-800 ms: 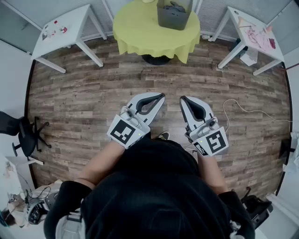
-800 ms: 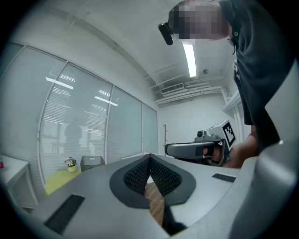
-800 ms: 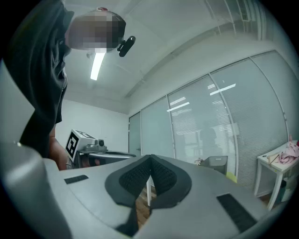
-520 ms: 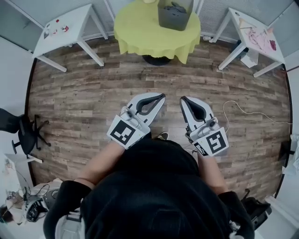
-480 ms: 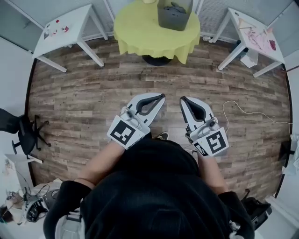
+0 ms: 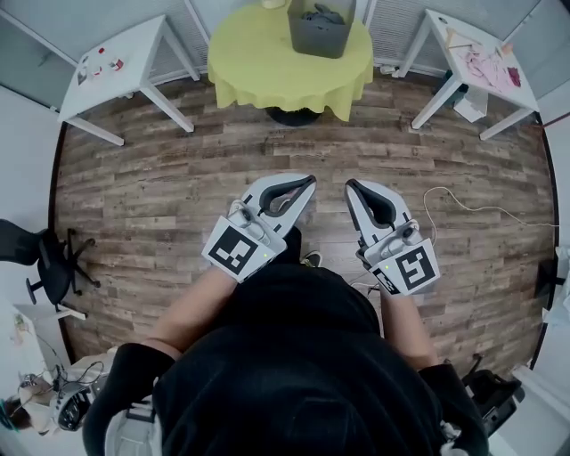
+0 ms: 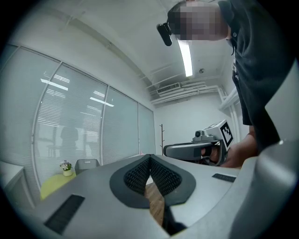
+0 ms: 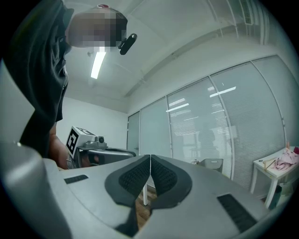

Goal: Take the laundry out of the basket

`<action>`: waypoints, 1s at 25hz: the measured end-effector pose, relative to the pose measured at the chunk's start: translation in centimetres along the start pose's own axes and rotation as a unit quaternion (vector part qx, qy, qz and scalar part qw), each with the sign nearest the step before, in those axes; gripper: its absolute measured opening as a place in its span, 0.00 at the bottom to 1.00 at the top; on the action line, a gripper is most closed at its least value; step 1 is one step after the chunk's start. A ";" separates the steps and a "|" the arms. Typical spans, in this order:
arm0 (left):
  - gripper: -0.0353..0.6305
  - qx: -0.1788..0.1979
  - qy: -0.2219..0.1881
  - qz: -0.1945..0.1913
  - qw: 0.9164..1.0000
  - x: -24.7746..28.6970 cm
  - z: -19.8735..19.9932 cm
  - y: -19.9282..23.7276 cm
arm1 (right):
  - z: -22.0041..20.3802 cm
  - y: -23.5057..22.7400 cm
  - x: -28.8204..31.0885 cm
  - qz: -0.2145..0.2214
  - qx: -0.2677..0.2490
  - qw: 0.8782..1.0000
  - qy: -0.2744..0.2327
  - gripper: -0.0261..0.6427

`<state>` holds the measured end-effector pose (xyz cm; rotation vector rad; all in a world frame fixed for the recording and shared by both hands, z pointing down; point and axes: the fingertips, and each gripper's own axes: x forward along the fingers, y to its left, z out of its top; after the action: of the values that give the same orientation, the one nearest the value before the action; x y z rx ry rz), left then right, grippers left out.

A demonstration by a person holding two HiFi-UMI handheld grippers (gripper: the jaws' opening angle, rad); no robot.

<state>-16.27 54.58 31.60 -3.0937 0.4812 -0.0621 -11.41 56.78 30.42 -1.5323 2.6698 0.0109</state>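
A grey laundry basket (image 6: 321, 27) with dark clothes in it stands on a round table under a yellow cloth (image 6: 280, 62), far ahead at the top of the head view. The same basket shows small in the left gripper view (image 7: 87, 164) and the right gripper view (image 8: 211, 164). My left gripper (image 6: 309, 183) and right gripper (image 6: 351, 185) hang side by side over the wood floor, well short of the table. Both are shut with nothing between their pads (image 7: 150, 172) (image 8: 150, 175). Each gripper sees the other beside it.
A white table (image 6: 120, 67) stands at the back left, another white table (image 6: 481, 58) with pink cloth on it at the back right. A black office chair (image 6: 40, 258) is at the left edge. A white cable (image 6: 472, 209) lies on the wood floor to the right.
The table and basket have slid slightly toward the top of the head view. Both grippers keep their pose and stay shut.
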 end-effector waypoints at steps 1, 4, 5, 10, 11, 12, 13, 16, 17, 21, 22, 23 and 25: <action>0.06 -0.002 0.000 -0.003 1.000 0.3 0.0 0.3 | 0.0 -0.3 0.3 0.000 0.000 1.000 0.000 0.07; 0.06 -0.003 -0.001 -0.012 1.000 1.3 -0.2 1.5 | -0.3 -1.3 1.4 0.004 0.002 1.000 0.003 0.07; 0.06 -0.006 -0.002 -0.015 1.000 1.6 -0.3 2.0 | -0.5 -1.6 1.8 0.005 0.002 1.000 0.006 0.07; 0.06 -0.013 -0.007 -0.022 1.000 3.8 -0.4 4.8 | -1.1 -4.2 4.0 -0.001 0.002 1.000 0.017 0.07; 0.06 -0.014 -0.008 -0.023 1.000 4.2 -0.5 5.4 | -1.3 -4.7 4.6 -0.001 0.001 1.000 0.019 0.08; 0.06 -0.014 -0.007 -0.025 1.000 4.6 -0.5 6.1 | -1.4 -5.3 5.2 -0.002 -0.001 1.000 0.022 0.07; 0.06 -0.014 -0.007 -0.027 1.000 5.0 -0.5 6.8 | -1.4 -5.8 5.9 -0.003 -0.003 1.000 0.024 0.07; 0.06 -0.012 -0.009 -0.030 0.999 6.3 -0.4 9.0 | -1.5 -7.3 7.8 -0.003 -0.005 1.000 0.027 0.08; 0.06 -0.012 -0.011 -0.029 0.999 6.7 -0.4 9.8 | -1.5 -7.8 8.5 -0.004 -0.005 1.000 0.028 0.07; 0.06 -0.017 -0.014 -0.029 0.999 8.4 -0.6 12.8 | -1.8 -10.0 11.1 -0.007 -0.001 1.000 0.029 0.07; 0.06 -0.017 -0.014 -0.031 0.999 8.8 -0.7 13.5 | -1.8 -10.5 11.8 -0.007 -0.002 1.000 0.031 0.07; 0.06 -0.018 -0.014 -0.032 0.999 9.2 -0.7 14.2 | -1.8 -10.9 12.4 -0.008 -0.003 0.999 0.032 0.07; 0.06 -0.019 -0.013 -0.034 0.999 10.0 -0.8 15.5 | -1.8 -11.8 13.6 -0.009 -0.006 0.999 0.035 0.07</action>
<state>-11.47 36.77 32.51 -3.1440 0.3797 -0.0148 -8.14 39.04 31.71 -1.5886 2.7136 -0.0292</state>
